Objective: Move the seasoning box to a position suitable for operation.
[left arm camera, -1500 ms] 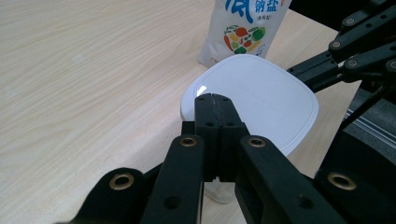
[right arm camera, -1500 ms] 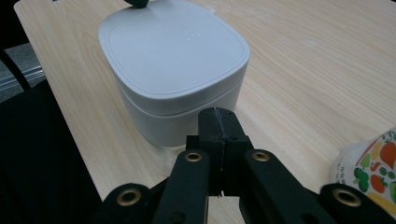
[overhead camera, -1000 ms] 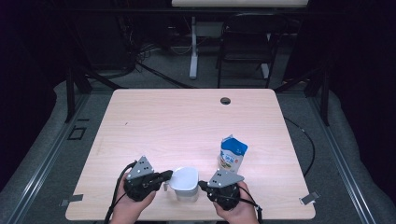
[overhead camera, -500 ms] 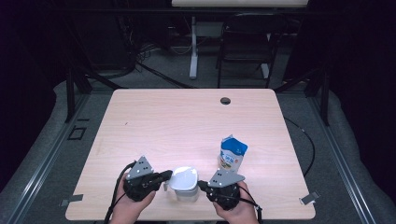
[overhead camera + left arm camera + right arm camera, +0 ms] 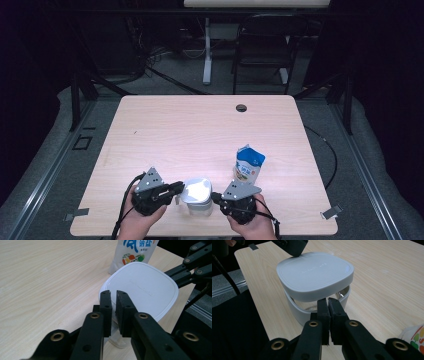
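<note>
A white container (image 5: 199, 206) stands near the table's front edge, its rounded white lid (image 5: 197, 189) lying askew on top. In the right gripper view the lid (image 5: 314, 272) is lifted on the near side, with clear glass showing under it. My left gripper (image 5: 177, 189) is at the lid's left edge. Its jaws (image 5: 113, 293) have just been opening and stand a narrow gap apart with nothing between them. My right gripper (image 5: 215, 196) is at the container's right side, shut (image 5: 328, 301), its tips at the rim just under the lid. A blue and white salt bag (image 5: 248, 166) stands upright behind it.
The wooden table (image 5: 200, 130) stretches away beyond the container, with a cable hole (image 5: 241, 107) near its far edge. A chair (image 5: 265, 45) and a table leg stand behind it. The front edge runs just below both hands.
</note>
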`<state>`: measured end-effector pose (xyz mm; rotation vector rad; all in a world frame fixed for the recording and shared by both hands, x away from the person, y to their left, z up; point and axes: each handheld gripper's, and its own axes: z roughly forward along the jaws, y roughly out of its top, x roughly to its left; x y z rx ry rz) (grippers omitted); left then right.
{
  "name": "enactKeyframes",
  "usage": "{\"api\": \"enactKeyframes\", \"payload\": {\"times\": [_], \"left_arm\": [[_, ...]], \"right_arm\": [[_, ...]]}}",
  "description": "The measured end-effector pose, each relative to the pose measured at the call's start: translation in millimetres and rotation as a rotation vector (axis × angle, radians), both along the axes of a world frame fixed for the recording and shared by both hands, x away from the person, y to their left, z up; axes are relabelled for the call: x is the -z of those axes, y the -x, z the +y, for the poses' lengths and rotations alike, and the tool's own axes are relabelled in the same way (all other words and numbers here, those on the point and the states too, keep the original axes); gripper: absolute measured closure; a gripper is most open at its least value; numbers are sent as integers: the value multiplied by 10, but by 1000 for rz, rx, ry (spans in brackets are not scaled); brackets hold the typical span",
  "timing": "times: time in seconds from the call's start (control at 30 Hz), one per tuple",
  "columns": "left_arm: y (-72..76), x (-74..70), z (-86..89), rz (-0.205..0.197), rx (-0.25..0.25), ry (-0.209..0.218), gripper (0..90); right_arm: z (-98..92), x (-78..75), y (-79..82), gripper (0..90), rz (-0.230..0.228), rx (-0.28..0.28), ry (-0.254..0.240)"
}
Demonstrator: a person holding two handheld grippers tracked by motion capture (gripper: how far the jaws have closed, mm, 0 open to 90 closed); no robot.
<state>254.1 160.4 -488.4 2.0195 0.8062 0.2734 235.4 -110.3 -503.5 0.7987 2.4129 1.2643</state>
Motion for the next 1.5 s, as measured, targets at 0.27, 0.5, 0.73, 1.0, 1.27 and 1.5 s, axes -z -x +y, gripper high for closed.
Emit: {"api": "enactKeyframes", "payload": {"times": [0.27, 0.5, 0.73, 1.0, 1.27, 1.5], "left_arm": [[-9, 6, 110, -6, -48, 21, 705], [-7, 8, 168, -19, -73, 24, 677], [-5, 16, 195, -19, -76, 23, 666], [-21, 25, 236, -13, -83, 29, 662], [-18, 27, 269, -13, -92, 36, 659], [-15, 21, 317, -14, -100, 42, 655]], "right_arm": [[3, -15, -24, 883, 4, -3, -10], [6, -31, -39, 883, 2, -3, -14], [17, -51, -47, 882, -3, -5, -23], [30, -60, -57, 877, -1, -9, -36], [57, -66, -59, 874, -3, -18, -30], [77, -60, -70, 881, 0, -21, -28]]}}
